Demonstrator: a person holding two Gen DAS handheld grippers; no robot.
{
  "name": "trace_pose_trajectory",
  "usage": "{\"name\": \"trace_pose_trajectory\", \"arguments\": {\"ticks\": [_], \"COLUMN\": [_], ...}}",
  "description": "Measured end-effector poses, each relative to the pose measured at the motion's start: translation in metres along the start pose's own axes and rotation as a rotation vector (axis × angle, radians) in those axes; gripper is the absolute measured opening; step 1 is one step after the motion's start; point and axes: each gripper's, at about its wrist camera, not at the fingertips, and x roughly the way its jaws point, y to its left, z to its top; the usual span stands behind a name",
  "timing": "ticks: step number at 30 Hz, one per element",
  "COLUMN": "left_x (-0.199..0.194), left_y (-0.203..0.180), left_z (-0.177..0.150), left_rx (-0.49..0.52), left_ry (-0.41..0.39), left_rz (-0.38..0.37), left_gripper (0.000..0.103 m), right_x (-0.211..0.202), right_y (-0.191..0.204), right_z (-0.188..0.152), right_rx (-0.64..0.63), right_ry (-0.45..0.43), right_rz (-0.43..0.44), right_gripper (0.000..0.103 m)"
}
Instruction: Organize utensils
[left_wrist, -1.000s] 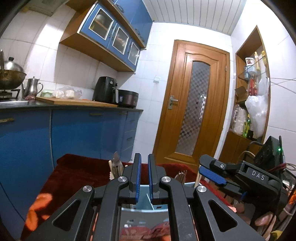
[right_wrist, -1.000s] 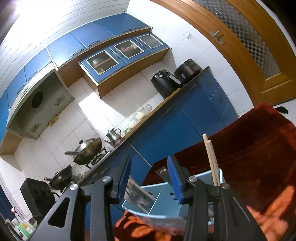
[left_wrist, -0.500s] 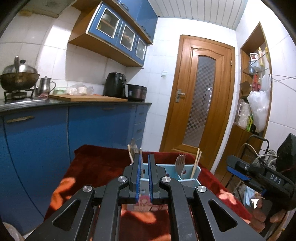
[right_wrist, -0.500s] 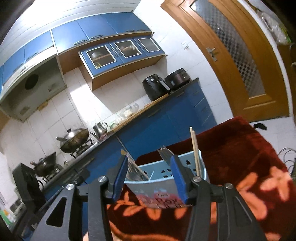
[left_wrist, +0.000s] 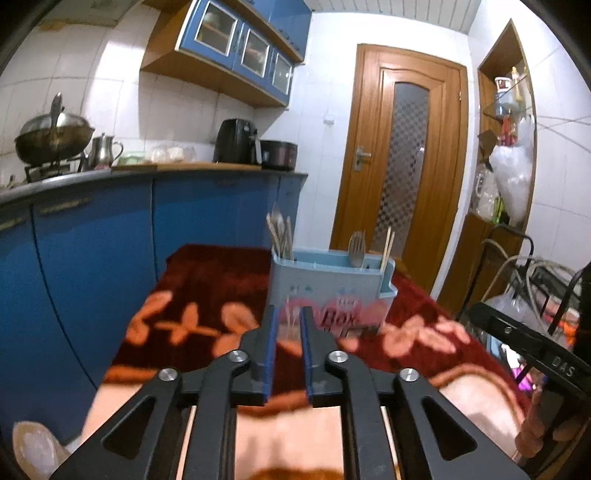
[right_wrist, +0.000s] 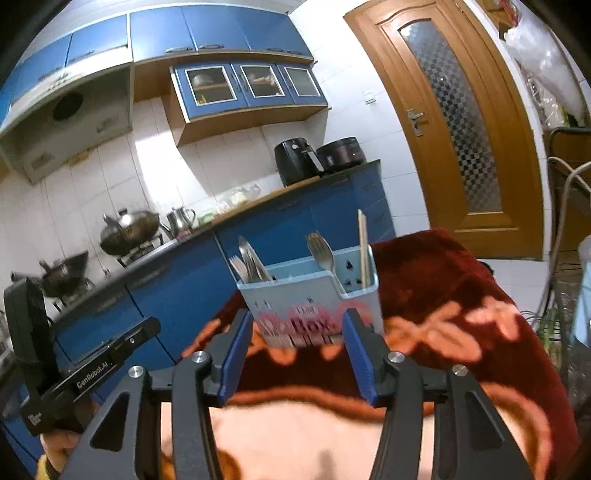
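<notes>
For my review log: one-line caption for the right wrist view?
Open right gripper facing a blue caddy holding cutlery, a fork and chopsticks.

Both grippers — left (left_wrist: 287, 325), right (right_wrist: 297, 330) — backed off the caddy (right_wrist: 314, 306).

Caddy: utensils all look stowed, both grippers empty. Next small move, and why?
Probably ease both grippers back and stop. The caddy stands upright on the blanket holding the cutlery, fork and chopsticks; the left gripper and right gripper grip nothing, and no loose utensil shows.
</notes>
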Motion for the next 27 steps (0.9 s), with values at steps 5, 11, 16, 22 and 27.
{"name": "trace_pose_trajectory", "arguments": {"ticks": [5,11,16,22,27], "left_x": [0.006,0.017,0.026,0.032,0.031], "left_y": [0.003,-0.001,0.0,-0.001,0.0], "left_z": [-0.023,-0.045,-0.057,-0.065,-0.065], "left_rx": [-0.022,0.024,0.022,0.024,0.017], "left_ry": [0.017,0.039,0.062,0.051,0.038], "left_rz": [0.006,0.014,0.03,0.078,0.089], "left_gripper": [0.057,0.065,0.068,0.068,0.068], "right_x": [-0.006,0.001,0.007,0.011,0.013], "right_y": [-0.003,-0.004,-0.005,-0.01,-0.011], "right_z": [-0.026,-0.051,-0.066,-0.071,-0.072], "right_rx": [-0.031,-0.103,-0.156,-0.162,-0.164], "right_ry": [0.012,0.03,0.008,0.008,0.008], "right_rz": [-0.065,-0.122,-0.177,-0.206,-0.221], "right_gripper": [0.077,0.098,0.103,0.103,0.103]}}
